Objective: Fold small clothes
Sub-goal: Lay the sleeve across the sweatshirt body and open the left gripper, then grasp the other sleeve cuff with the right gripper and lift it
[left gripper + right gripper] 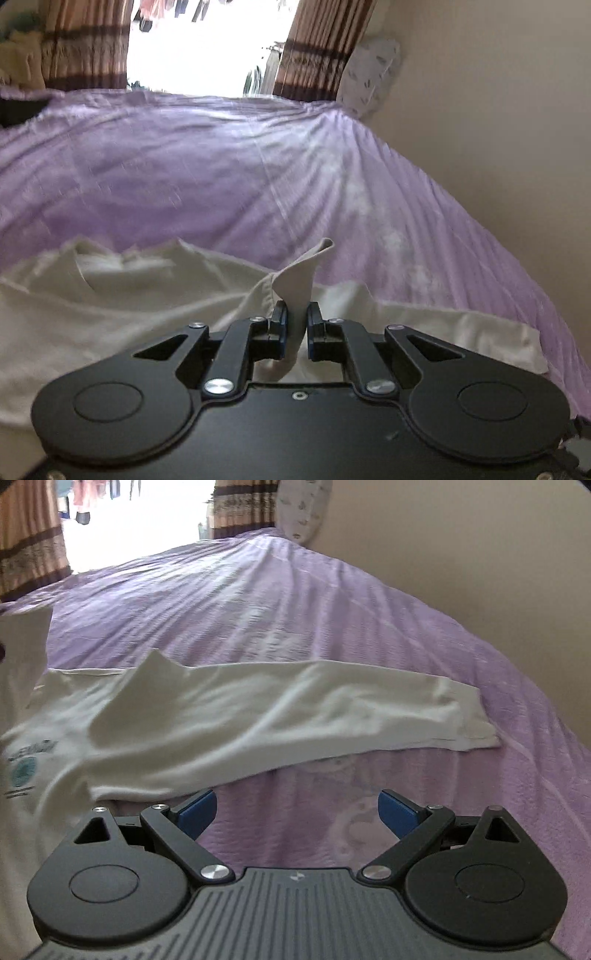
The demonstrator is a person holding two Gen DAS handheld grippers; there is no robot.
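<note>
A white T-shirt (110,306) lies rumpled on the purple bedspread (221,166). My left gripper (296,312) is shut on the white T-shirt: a pinched flap of its cloth stands up between the pads. In the right wrist view the same white T-shirt (258,716) stretches across the bedspread (295,602), one sleeve reaching right, a teal print (23,771) at the left edge. My right gripper (297,808) is open just in front of the shirt's near hem, over bare bedspread, with nothing between its blue pads (397,810).
A beige wall (498,110) runs along the bed's right side. A patterned pillow (371,74) leans in the far corner. Striped brown curtains (85,44) frame a bright window at the bed's far end. A dark object (22,109) lies at the far left.
</note>
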